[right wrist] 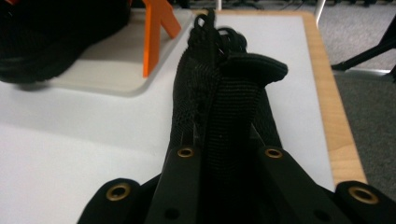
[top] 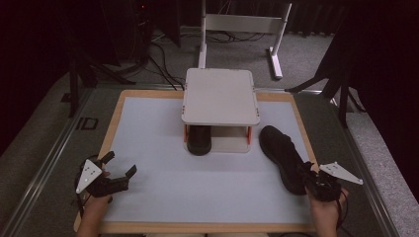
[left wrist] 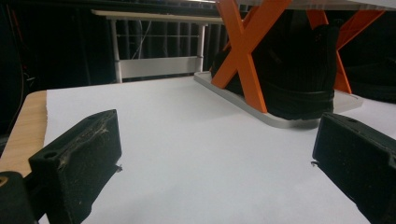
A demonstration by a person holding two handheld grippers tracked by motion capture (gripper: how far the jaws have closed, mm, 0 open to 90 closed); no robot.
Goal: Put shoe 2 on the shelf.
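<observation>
Open left tool (left wrist: 212,161) faces shoe (left wrist: 299,70) under rack (left wrist: 243,56).

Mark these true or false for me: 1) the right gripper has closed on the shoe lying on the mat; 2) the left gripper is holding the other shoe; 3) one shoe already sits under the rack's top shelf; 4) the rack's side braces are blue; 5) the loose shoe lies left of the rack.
1) True. The right gripper is shut on the heel end of the loose shoe.
2) False. The left gripper is open over the white mat, with nothing between its jaws.
3) True. The other shoe sits on the lower level of the rack.
4) False. The braces are orange.
5) False. It lies right of the rack in the high view.
</observation>
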